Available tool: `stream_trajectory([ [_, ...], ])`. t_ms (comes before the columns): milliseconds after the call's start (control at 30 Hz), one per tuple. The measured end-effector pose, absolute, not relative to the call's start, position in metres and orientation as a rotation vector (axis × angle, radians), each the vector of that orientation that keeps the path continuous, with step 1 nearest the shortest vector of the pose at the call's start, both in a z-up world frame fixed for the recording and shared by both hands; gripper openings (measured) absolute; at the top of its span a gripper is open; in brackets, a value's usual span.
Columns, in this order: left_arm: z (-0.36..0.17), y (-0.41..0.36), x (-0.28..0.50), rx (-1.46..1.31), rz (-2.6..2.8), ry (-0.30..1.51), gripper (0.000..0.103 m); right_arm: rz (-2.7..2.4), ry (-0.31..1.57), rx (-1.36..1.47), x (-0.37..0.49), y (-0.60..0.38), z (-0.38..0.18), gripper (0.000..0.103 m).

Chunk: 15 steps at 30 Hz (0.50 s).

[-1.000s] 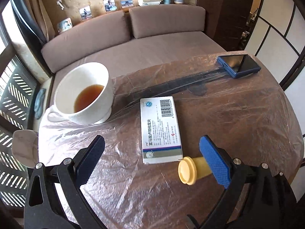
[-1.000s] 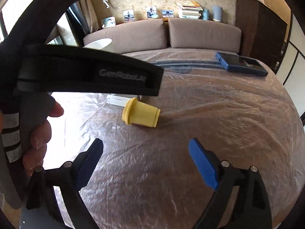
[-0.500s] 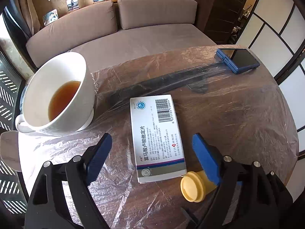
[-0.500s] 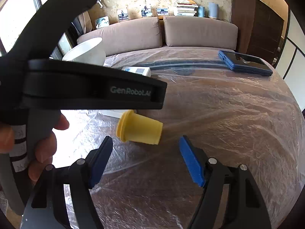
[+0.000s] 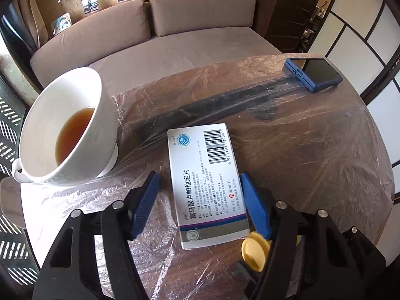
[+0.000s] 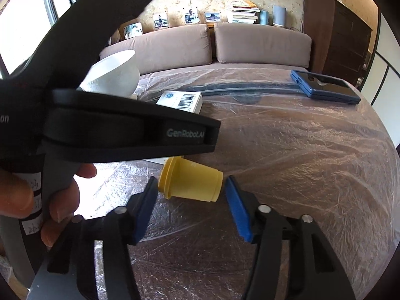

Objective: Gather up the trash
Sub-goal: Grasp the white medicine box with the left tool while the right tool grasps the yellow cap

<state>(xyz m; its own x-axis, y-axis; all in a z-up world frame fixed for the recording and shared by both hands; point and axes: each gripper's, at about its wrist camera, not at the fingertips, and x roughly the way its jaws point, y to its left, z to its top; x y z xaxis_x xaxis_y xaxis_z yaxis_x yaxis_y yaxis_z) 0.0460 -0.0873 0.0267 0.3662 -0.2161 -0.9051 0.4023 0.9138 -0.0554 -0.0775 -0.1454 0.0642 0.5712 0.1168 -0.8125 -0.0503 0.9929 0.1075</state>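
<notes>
On the round table (image 5: 312, 150), which is wrapped in crinkled clear plastic film, a white medicine box (image 5: 207, 185) with a barcode and blue printed text lies flat, its long axis running from about 12 o'clock to 6 o'clock in the left wrist view. The left gripper (image 5: 200, 200) straddles the near half of that box: its jaws have just been closing and now stand narrow, the right blue pad right at the box's long edge, the left pad a little apart from the other edge, so no grip shows. A small yellow plastic cup (image 6: 191, 182) lies on its side just beside the box's near corner, at about 5 o'clock from it. In the right wrist view the right gripper (image 6: 191, 205) frames this cup; its jaws have also just been closing and are narrow, the cup lying between the blue fingertips with a slim gap visible on each side, so nothing is clamped. A hand (image 6: 57, 197) holding the left tool's grey handle fills that view at 9 o'clock. A white teacup (image 5: 67, 127) holding brown tea stands at 10 o'clock from the box, close by. A blue-cased phone (image 5: 315, 73) lies well apart at 2 o'clock near the table's far edge, and a brown sofa (image 5: 162, 40) sits beyond at 12 o'clock.
</notes>
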Motion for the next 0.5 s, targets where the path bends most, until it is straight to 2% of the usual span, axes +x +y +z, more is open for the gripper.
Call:
stream_trajectory([
  [100,0.027,-0.093,0.044,0.223,-0.405,1.12,0.056,0.107,0.953,0.055,-0.076,-0.145,0.063,0.045],
  [500,0.027,-0.095,0.037,0.229,-0.409,1.093,0.055,0.113,0.974,0.082,-0.097,-0.171,0.065,0.045],
])
